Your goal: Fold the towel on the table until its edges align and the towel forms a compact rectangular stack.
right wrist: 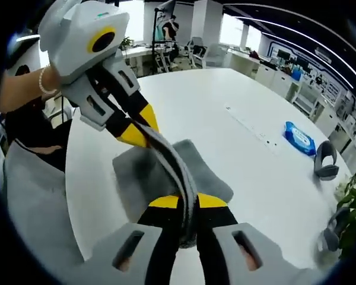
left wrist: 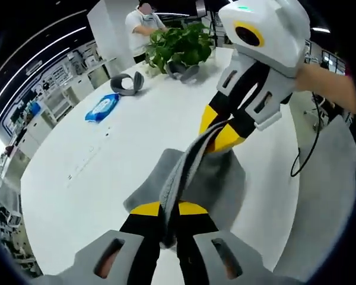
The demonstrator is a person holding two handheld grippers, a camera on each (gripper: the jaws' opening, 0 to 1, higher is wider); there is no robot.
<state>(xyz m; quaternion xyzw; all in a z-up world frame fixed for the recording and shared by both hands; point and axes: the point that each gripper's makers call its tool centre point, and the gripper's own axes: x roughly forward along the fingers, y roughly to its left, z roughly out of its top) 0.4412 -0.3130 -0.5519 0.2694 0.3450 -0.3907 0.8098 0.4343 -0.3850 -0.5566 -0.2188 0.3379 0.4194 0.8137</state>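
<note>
A grey towel (left wrist: 216, 178) lies on the white table (left wrist: 136, 136), and both grippers have hold of it along one raised edge. In the left gripper view, the left gripper (left wrist: 169, 209) has its yellow-tipped jaws pressed together on a bunched fold of the cloth, which rises from the jaws and runs as a taut ridge up to the right gripper (left wrist: 221, 133), whose own yellow tips are closed on the far end of that same ridge. The rest of the towel spreads flat on the table beneath the lifted strip. In the right gripper view the picture mirrors this: the right gripper (right wrist: 188, 202) is clamped on the towel (right wrist: 145, 172), and the gathered edge stretches away to the left gripper (right wrist: 139, 132), held by a hand (right wrist: 24, 89) with a bead bracelet at the wrist. Farther along the table sit a blue packet of wipes (left wrist: 102, 108), a grey headset (left wrist: 128, 83) and a leafy potted plant (left wrist: 181, 44), all well apart from the towel; the packet (right wrist: 299, 138) and the headset (right wrist: 325, 160) show again in the right gripper view. A person in a white shirt (left wrist: 141, 27) stands behind the plant at the far end of the table, and desks and shelving fill the office beyond.
</note>
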